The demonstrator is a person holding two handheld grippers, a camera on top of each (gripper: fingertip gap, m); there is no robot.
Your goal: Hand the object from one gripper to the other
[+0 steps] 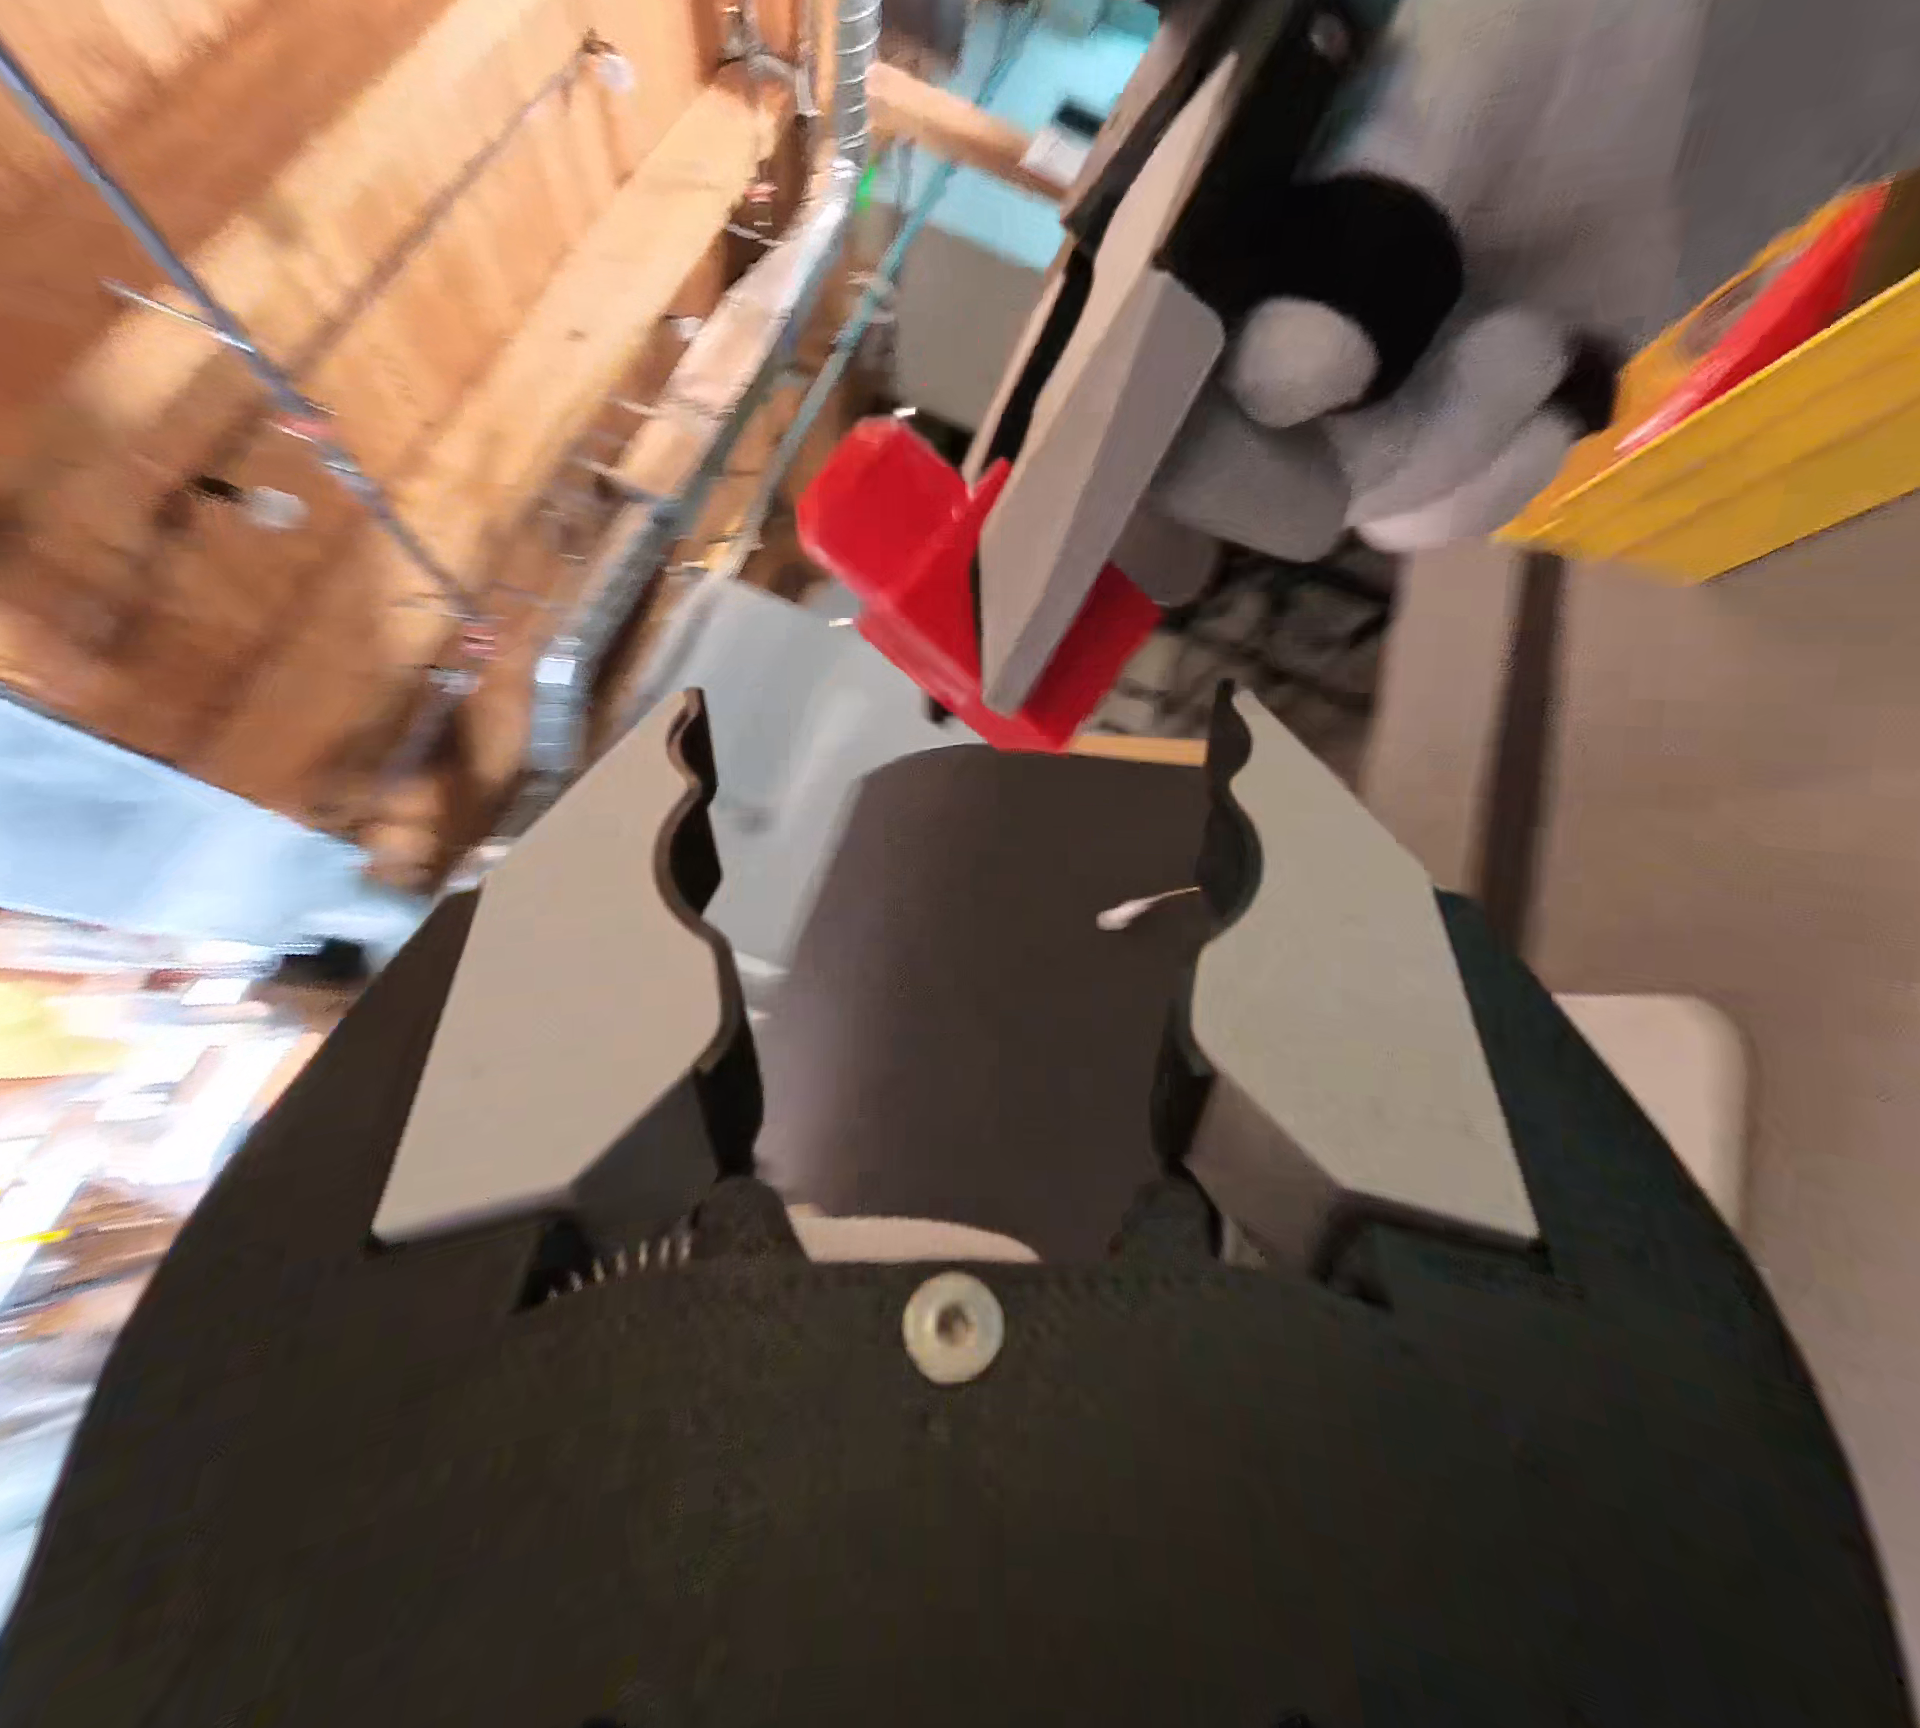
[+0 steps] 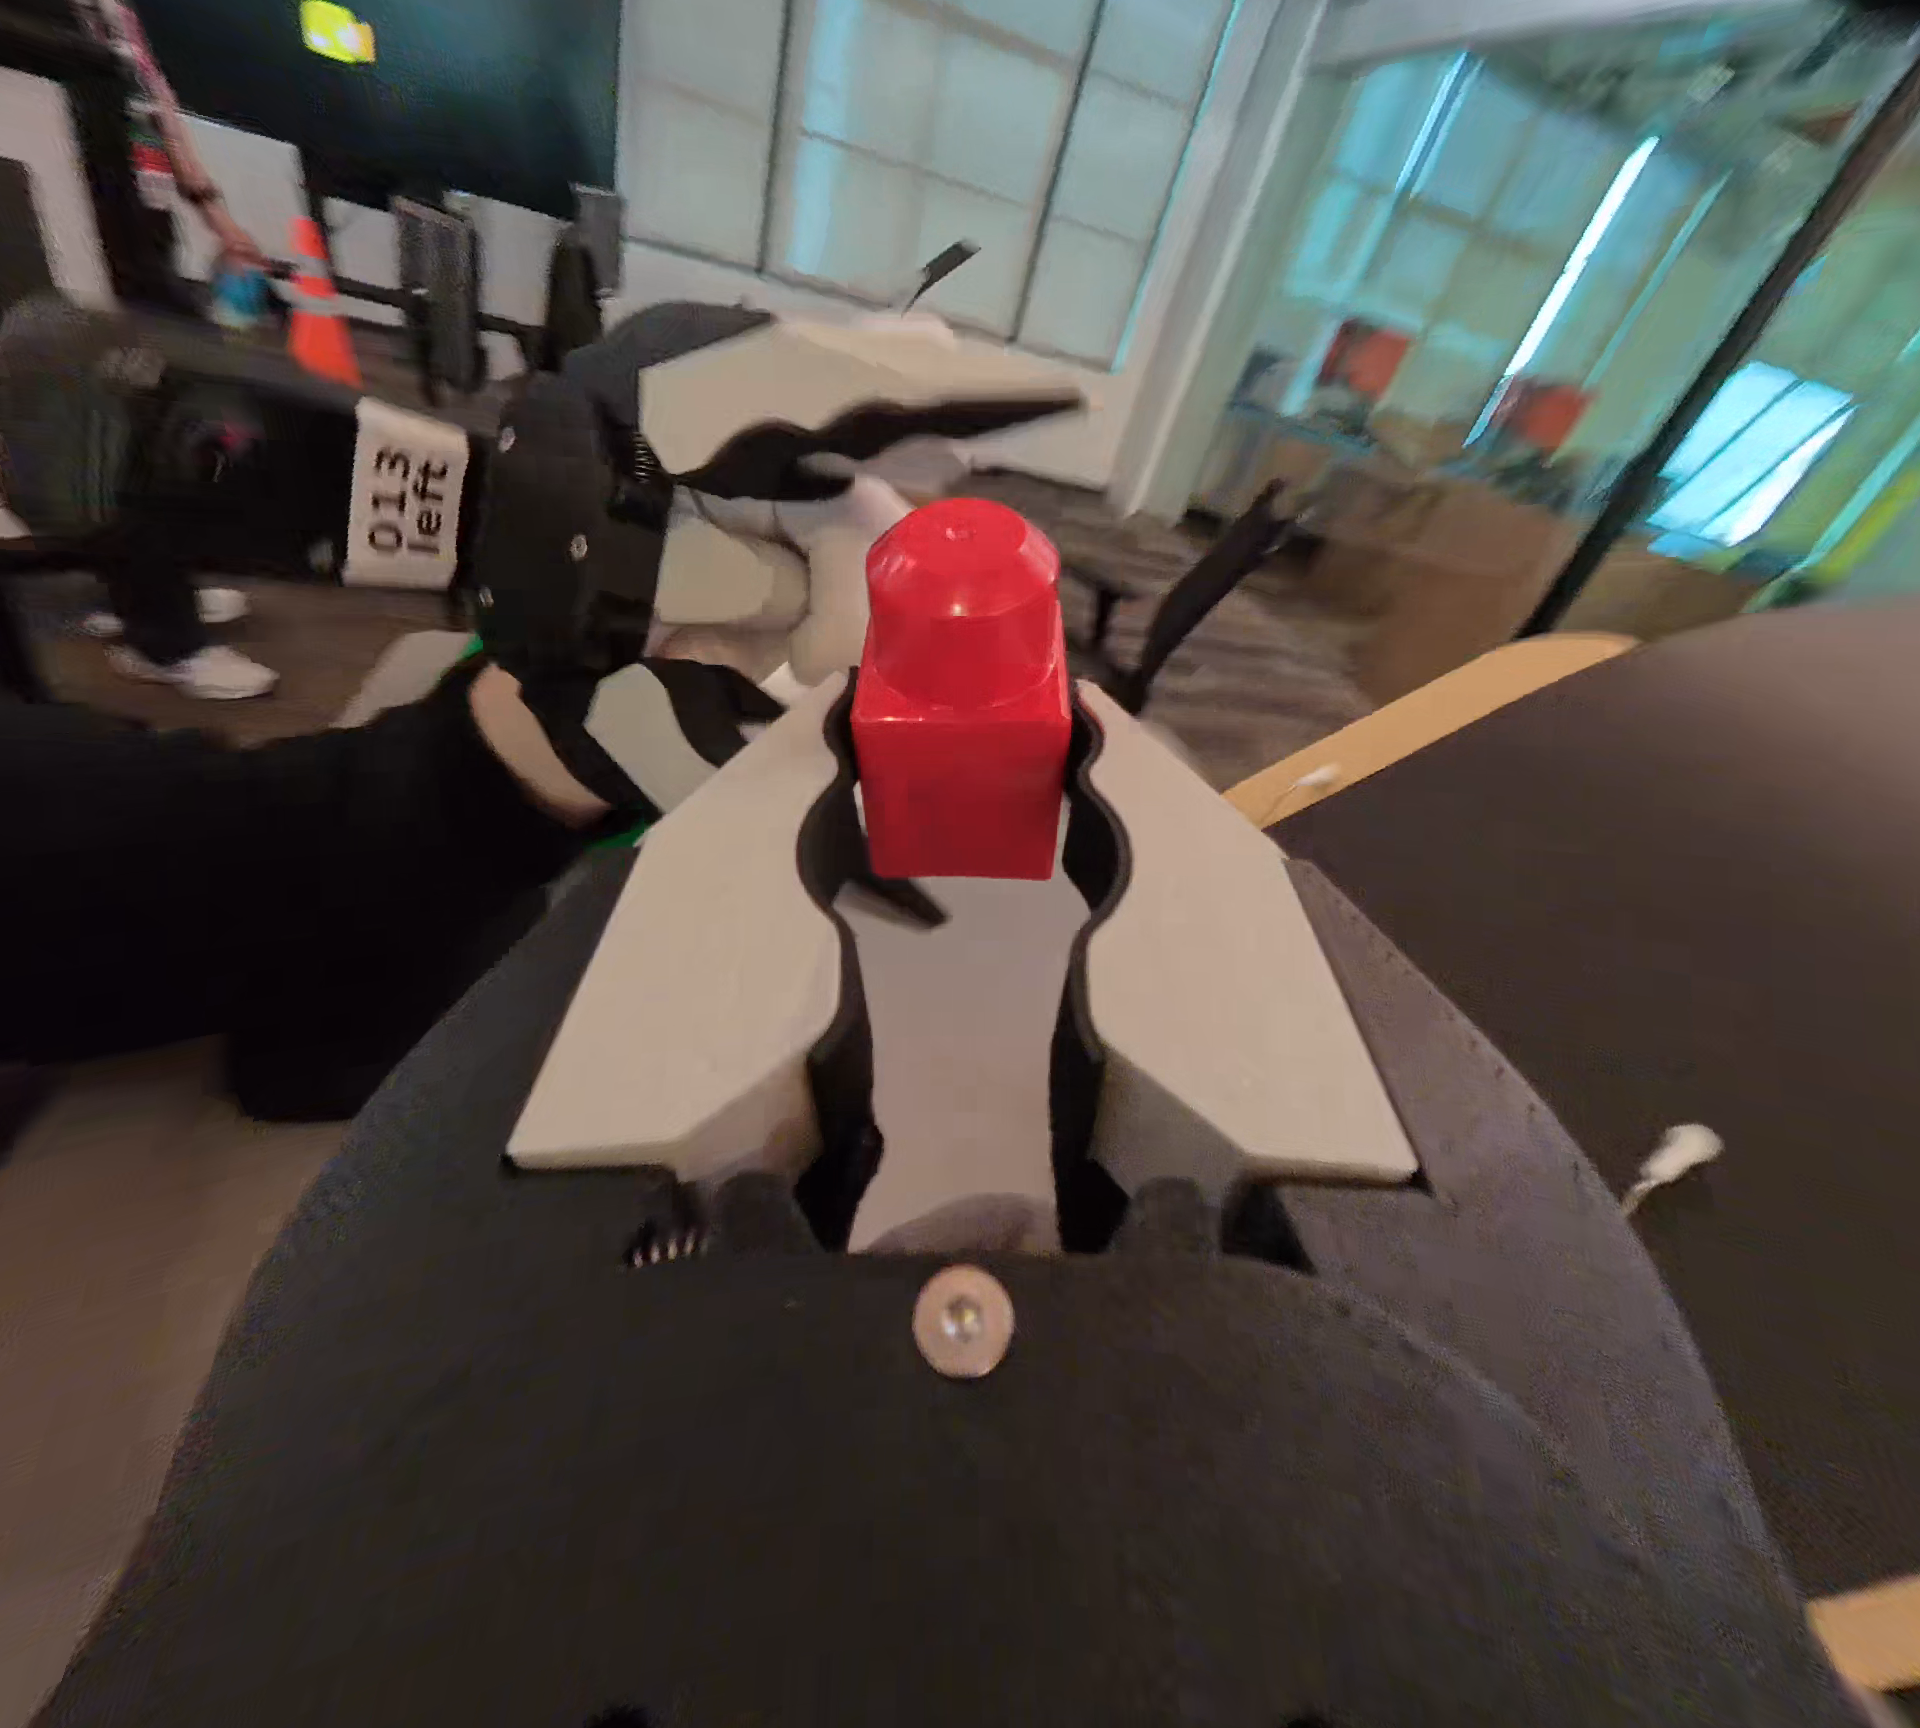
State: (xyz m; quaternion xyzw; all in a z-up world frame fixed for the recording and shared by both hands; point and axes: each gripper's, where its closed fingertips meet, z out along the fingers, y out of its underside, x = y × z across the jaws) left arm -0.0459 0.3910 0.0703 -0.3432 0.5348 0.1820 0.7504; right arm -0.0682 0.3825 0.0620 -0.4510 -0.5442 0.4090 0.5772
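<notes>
grey fingers (image 2: 1195, 930) of the right gripper (image 2: 961, 774) pinch a red plastic block with a round stud (image 2: 961, 743) between their notched black inner edges near the tips. in the right wrist view the block stands with its square body clamped on both sides and its stud pointing away from the camera and upward, so its long axis runs roughly along the fingers.

in the left wrist view the left gripper (image 1: 961, 722) holds its two grey fingers (image 1: 582, 972) wide apart with nothing between them; the block hangs just beyond and slightly above their tips, not touching them. from this side the right gripper (image 1: 1039, 598) reaches down from the upper right, tilted, and the block (image 1: 914, 556) lies slanted, stud toward the upper left. a white-gloved hand (image 1: 1455, 390) wraps the right gripper's black body.

farther off in the right wrist view, the left gripper (image 2: 831, 535) sits to the left of the block, seen side-on and pointing right, held by an arm in a black sleeve (image 2: 208, 847). below both lies a dark round tabletop with a pale wooden edge (image 2: 1662, 847). an orange traffic cone (image 2: 317, 307) stands far behind, before large gridded windows (image 2: 935, 89).
</notes>
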